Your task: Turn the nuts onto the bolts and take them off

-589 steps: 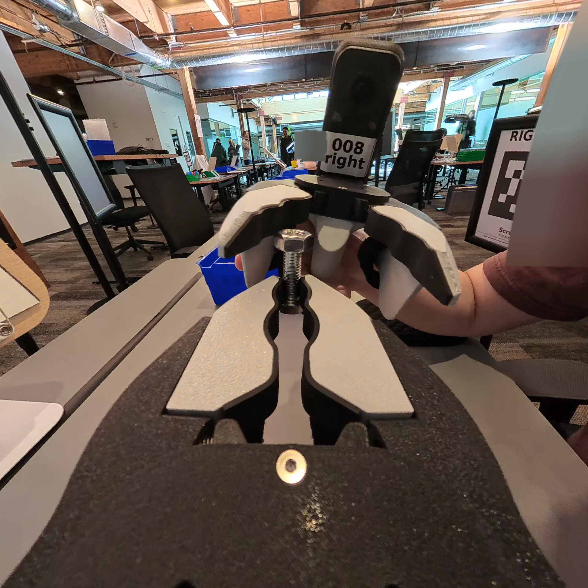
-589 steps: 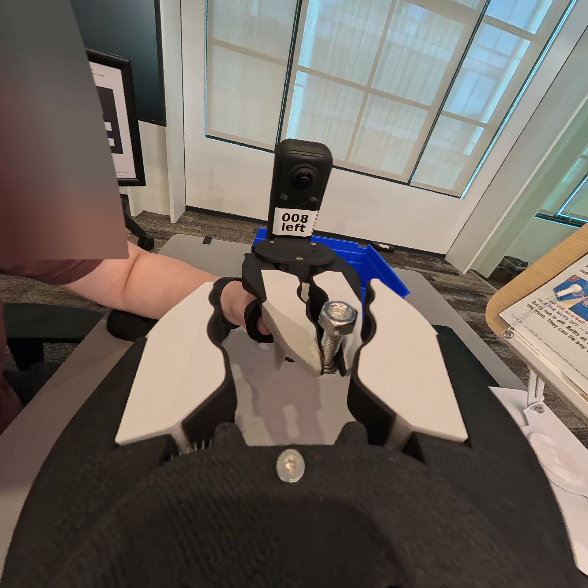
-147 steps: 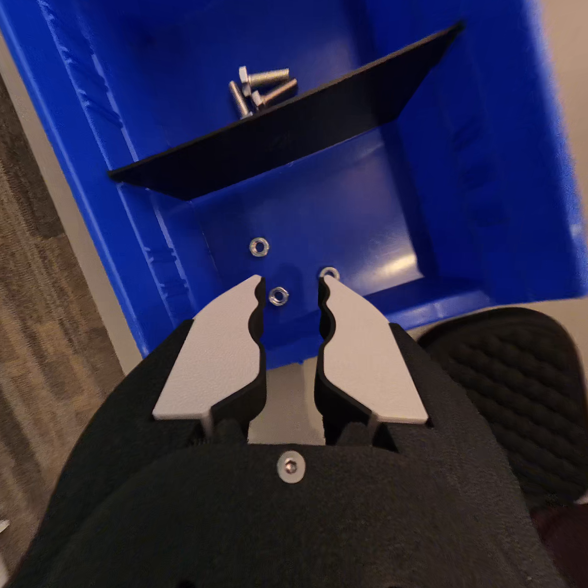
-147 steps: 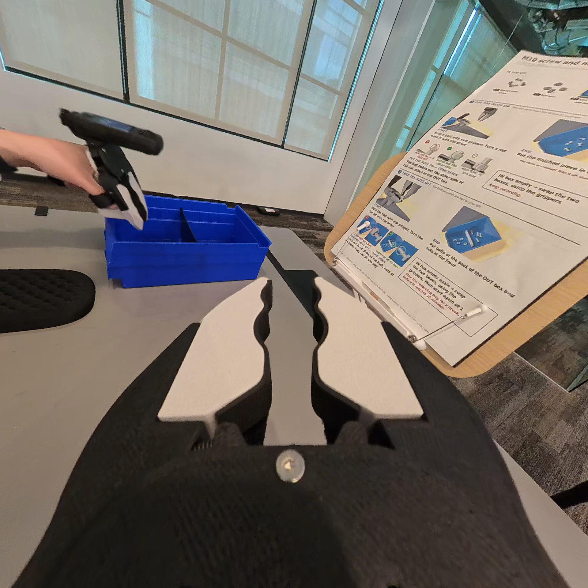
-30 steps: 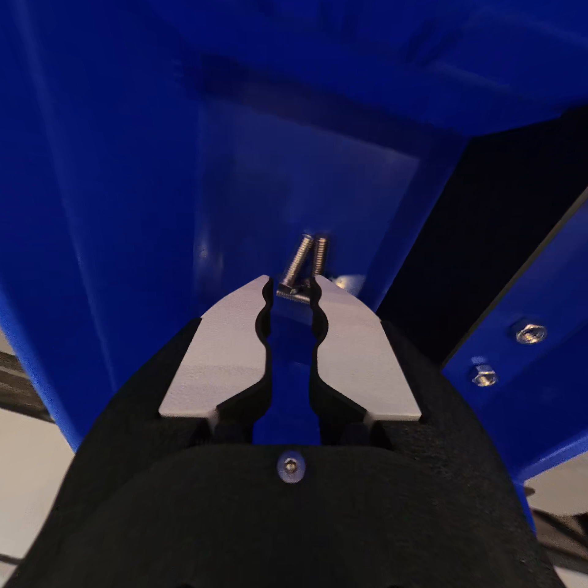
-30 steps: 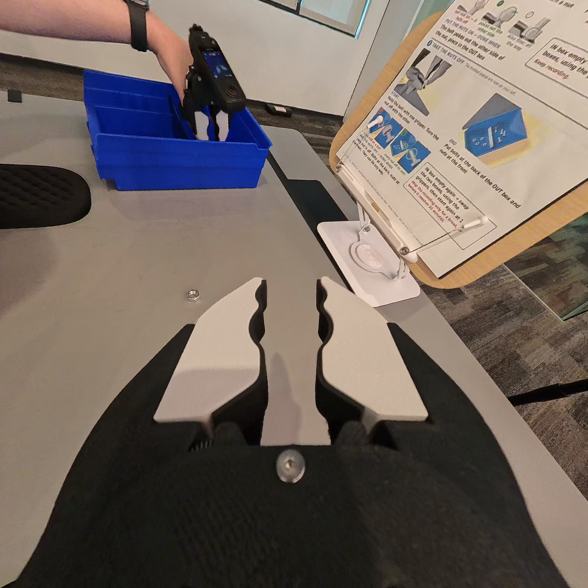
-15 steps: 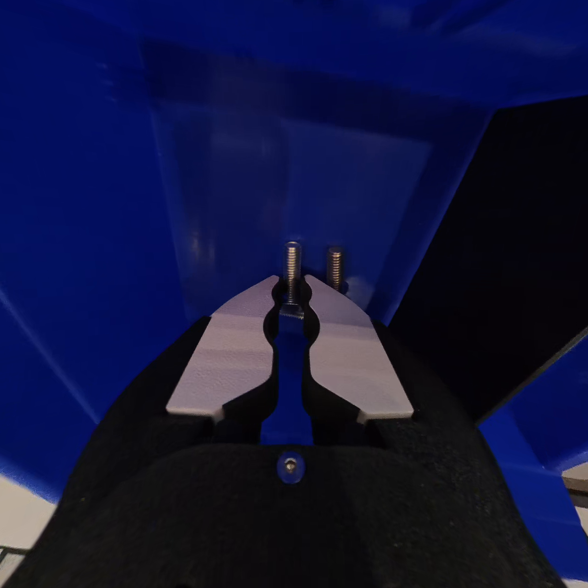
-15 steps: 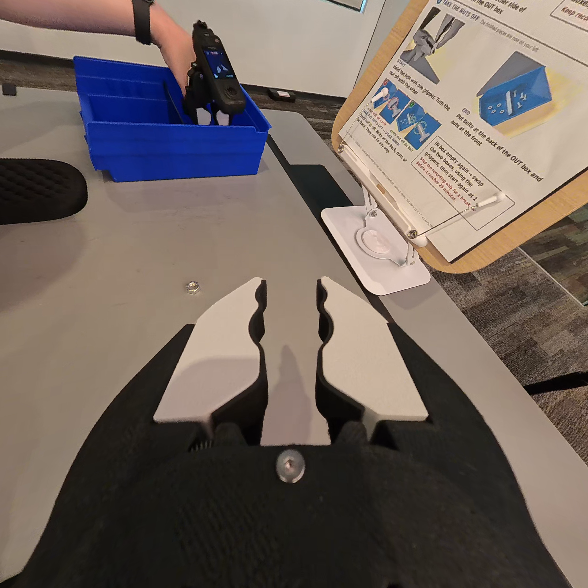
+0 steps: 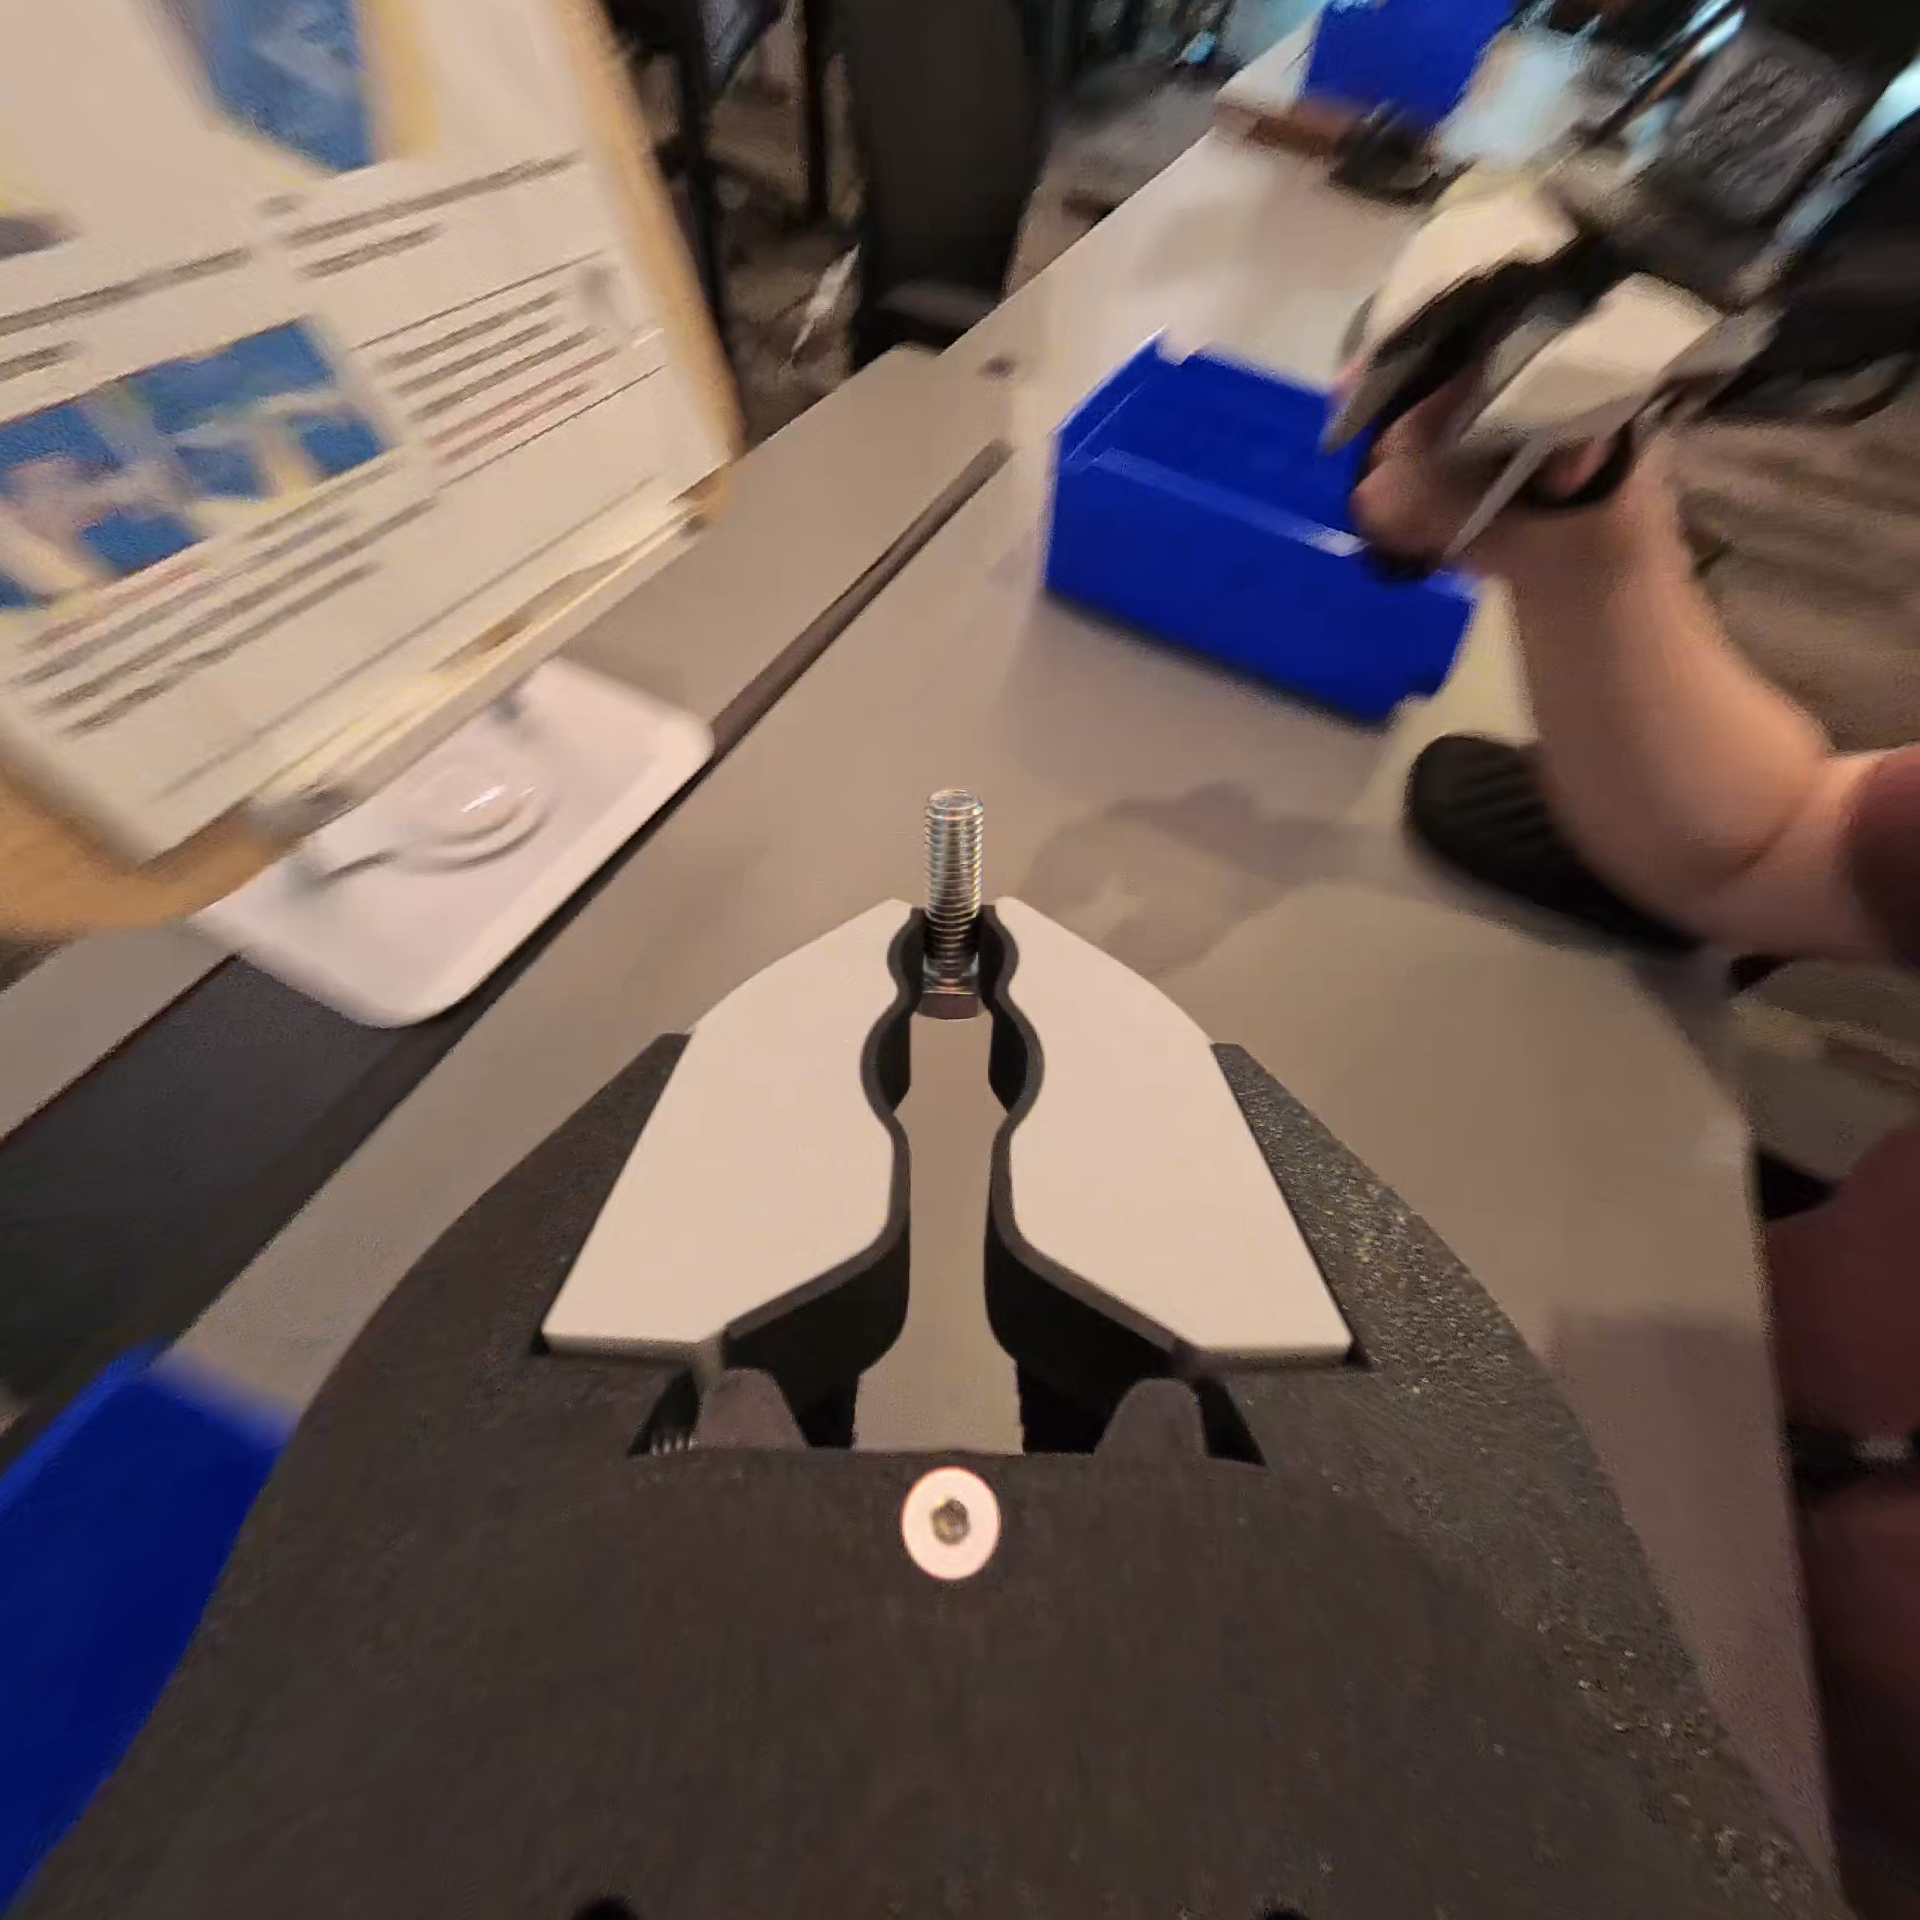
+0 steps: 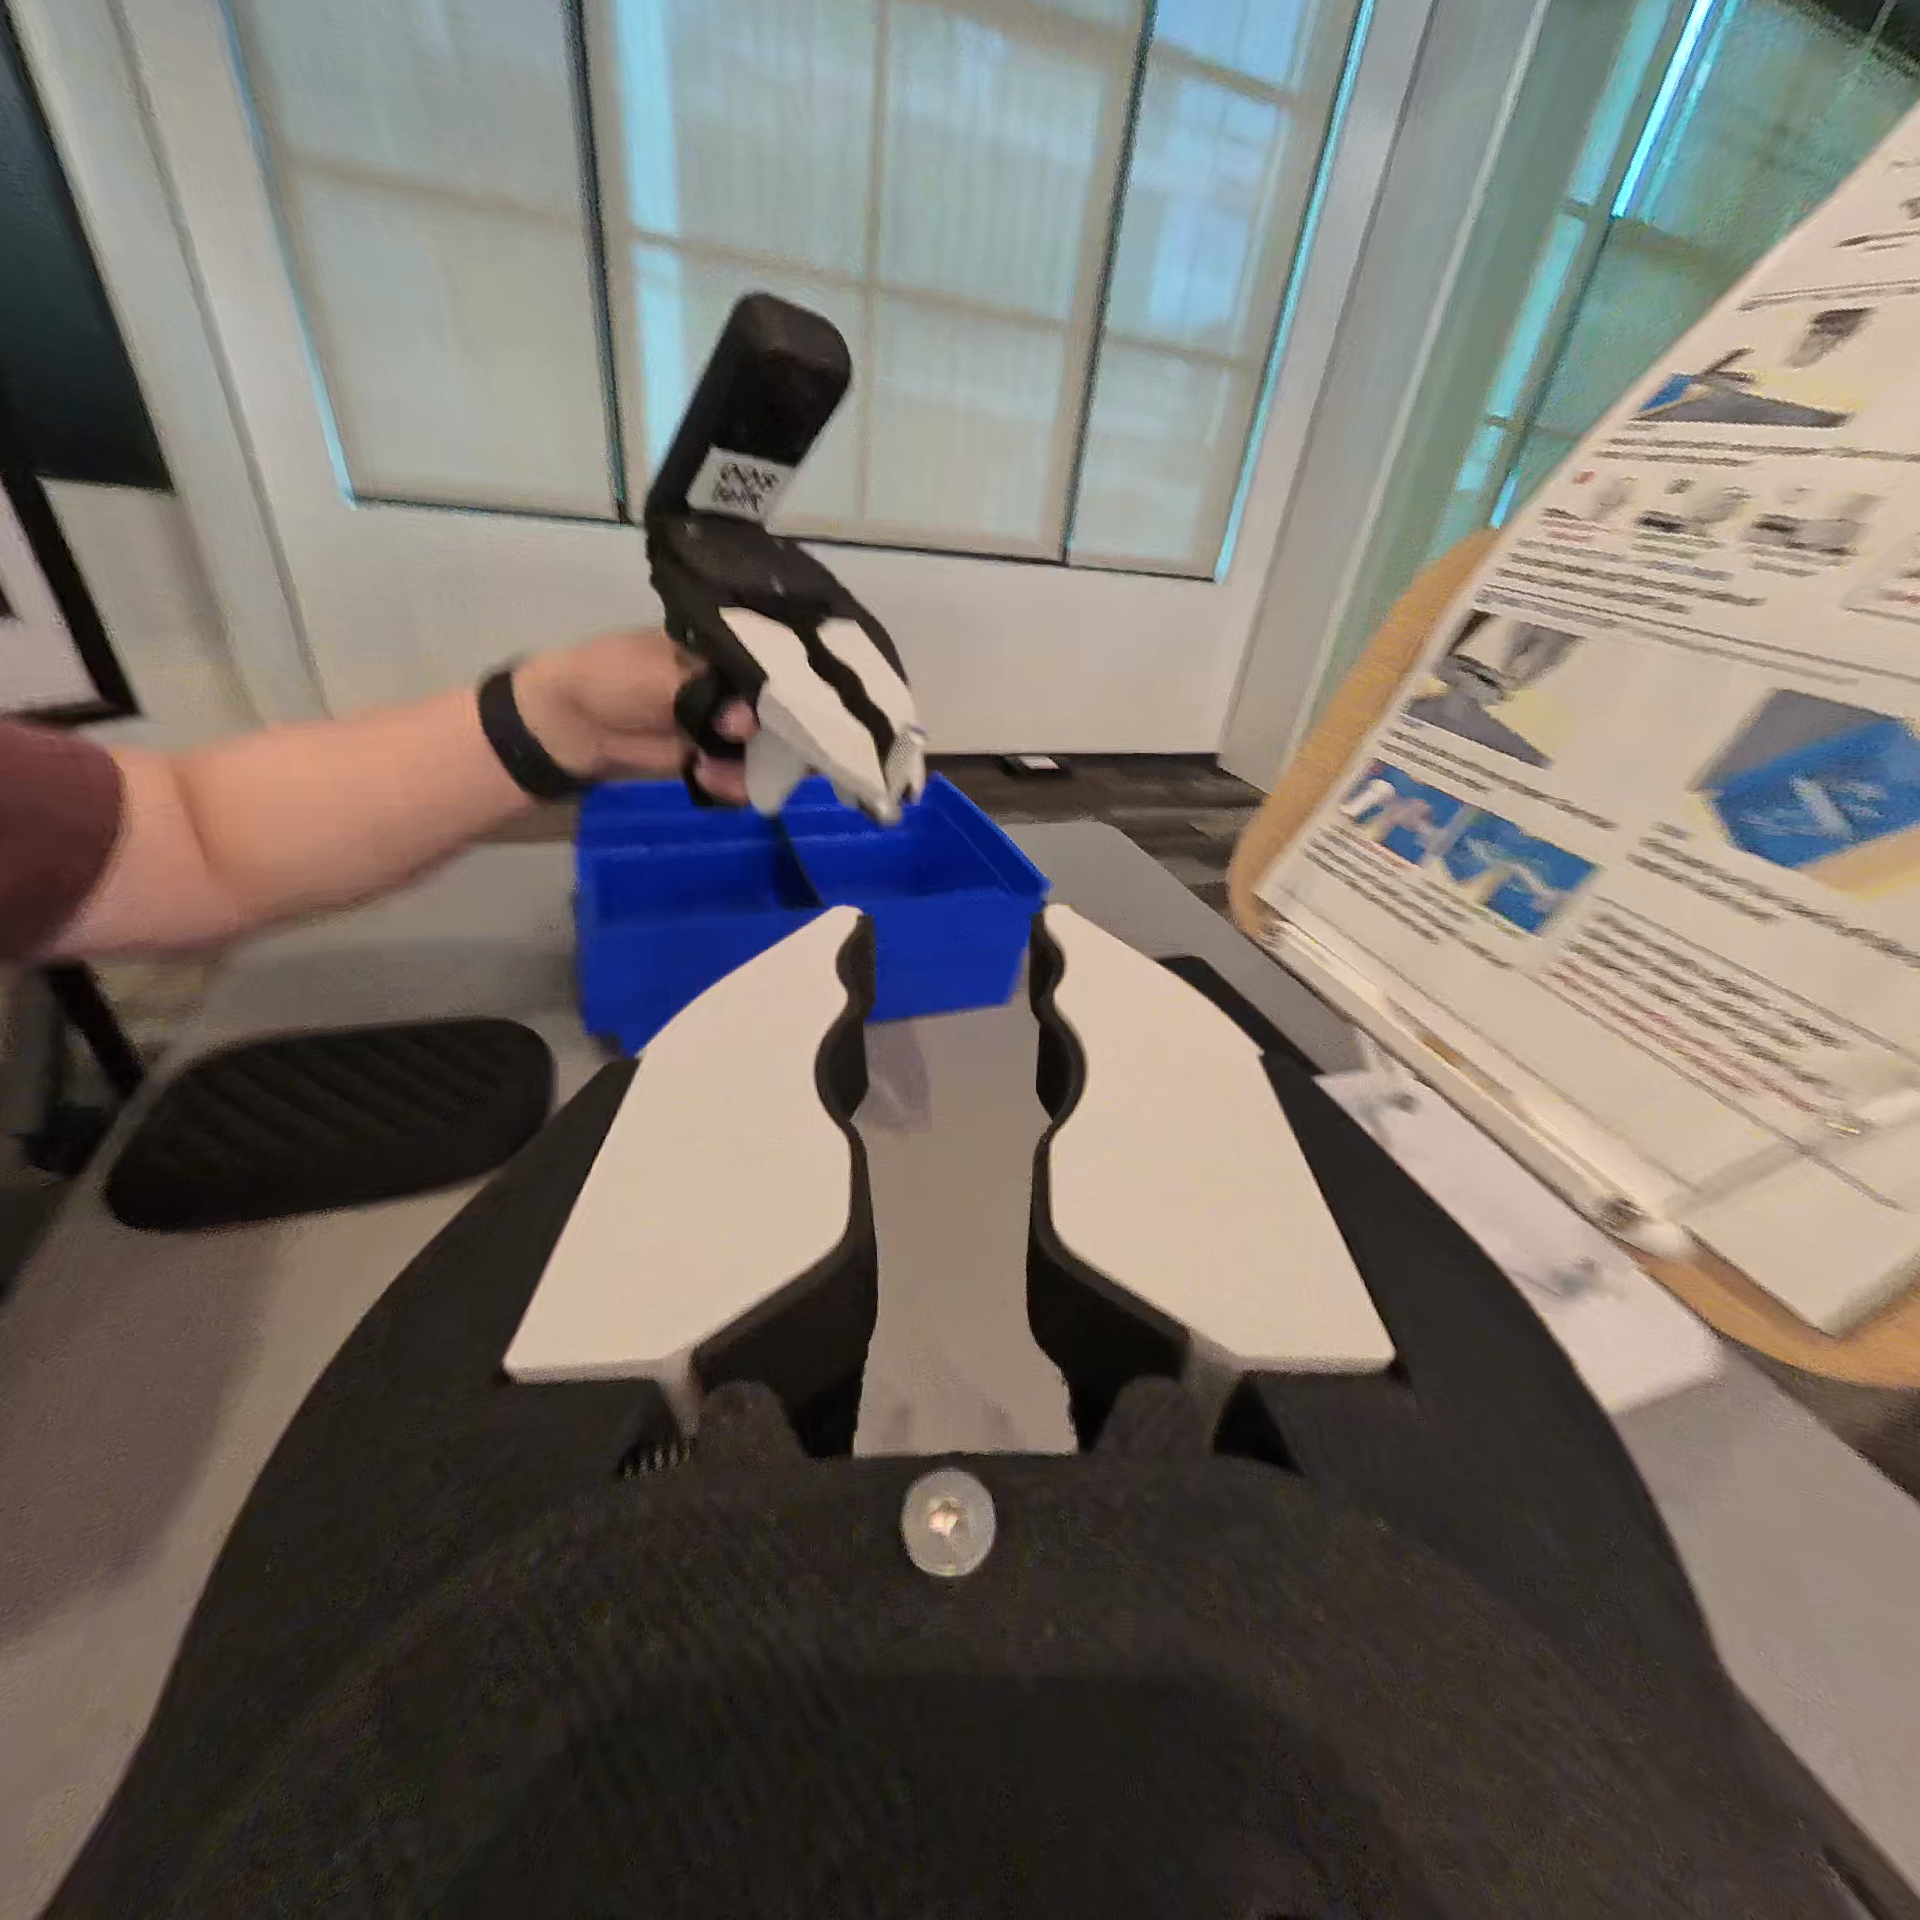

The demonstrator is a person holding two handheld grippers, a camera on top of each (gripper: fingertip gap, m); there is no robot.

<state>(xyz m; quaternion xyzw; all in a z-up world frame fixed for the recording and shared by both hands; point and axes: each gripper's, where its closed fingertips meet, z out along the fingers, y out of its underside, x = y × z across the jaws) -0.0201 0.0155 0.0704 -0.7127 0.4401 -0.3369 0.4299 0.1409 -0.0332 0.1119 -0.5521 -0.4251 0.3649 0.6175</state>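
Note:
My left gripper (image 9: 954, 914) is shut on a silver bolt (image 9: 953, 862). Its head sits between the fingertips and its threaded end points forward, above the grey table (image 9: 1299, 1039). In the right wrist view the left gripper (image 10: 896, 764) hangs just above the blue bin (image 10: 810, 935), with the bolt (image 10: 910, 742) at its tips. My right gripper (image 10: 948, 935) is open and empty above the table and faces the bin. It shows blurred at the upper right of the left wrist view (image 9: 1455, 395). No nut is in view.
A tilted instruction board (image 10: 1621, 831) on a white base (image 9: 468, 831) stands at the table's side. A second blue bin (image 9: 1226, 551) sits farther along the table, and the edge of the near bin (image 9: 94, 1538) shows low on the left. A black ribbed pad (image 10: 322, 1112) lies beside the bin. The grippers' ends are close to 20 cm from one another.
My left gripper has shut on a bolt in the bin and lifted it out over the table. My right gripper has tilted up from the table; the loose nut there has left view.

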